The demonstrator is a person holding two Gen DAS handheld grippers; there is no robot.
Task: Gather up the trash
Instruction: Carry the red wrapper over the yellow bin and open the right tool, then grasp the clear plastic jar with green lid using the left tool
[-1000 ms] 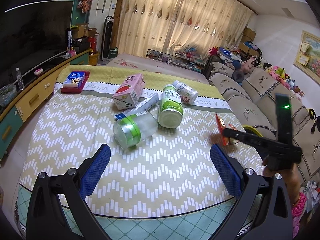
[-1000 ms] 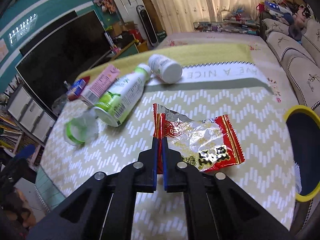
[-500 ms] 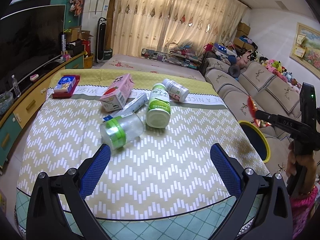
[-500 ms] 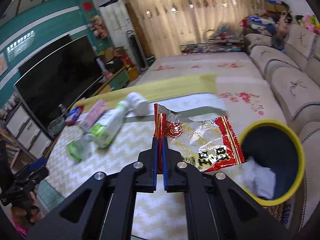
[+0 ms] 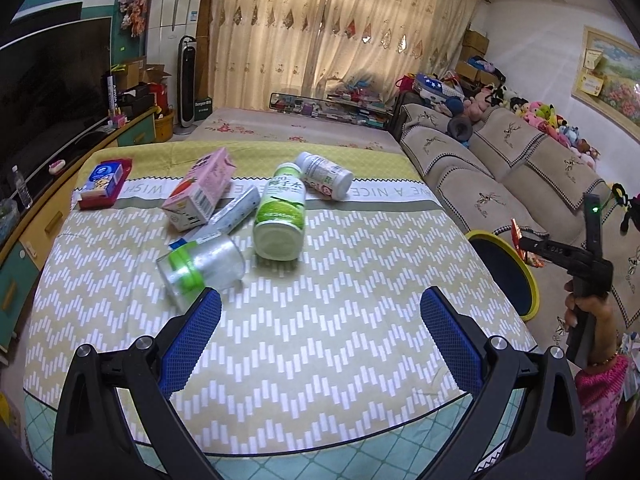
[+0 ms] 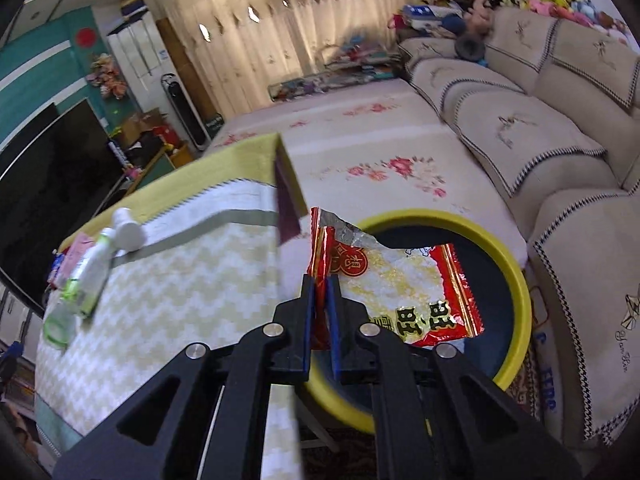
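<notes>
The right gripper (image 6: pixel 320 300) is squeezed almost shut on the edge of a crinkly red and silver snack wrapper (image 6: pixel 400 280). The wrapper hangs in the air over the dark round bin with the yellow rim (image 6: pixel 516 280), which sits on the floor between the table and the sofa. So the step now looks like dropping this bit of trash in. Next, the fingers need to open so the wrapper falls inside the bin and not on the rim.

The left gripper (image 5: pixel 320 332) is wide open and holds nothing. It hovers over the zigzag tablecloth (image 5: pixel 340 340). Just past it lies a clear plastic jar with a green lid (image 5: pixel 200 268). Farther back lie a green and white drink bottle (image 5: pixel 282 210), a pink carton (image 5: pixel 200 194) and a small white bottle (image 5: pixel 326 180). These look like the trash left to pick up.
</notes>
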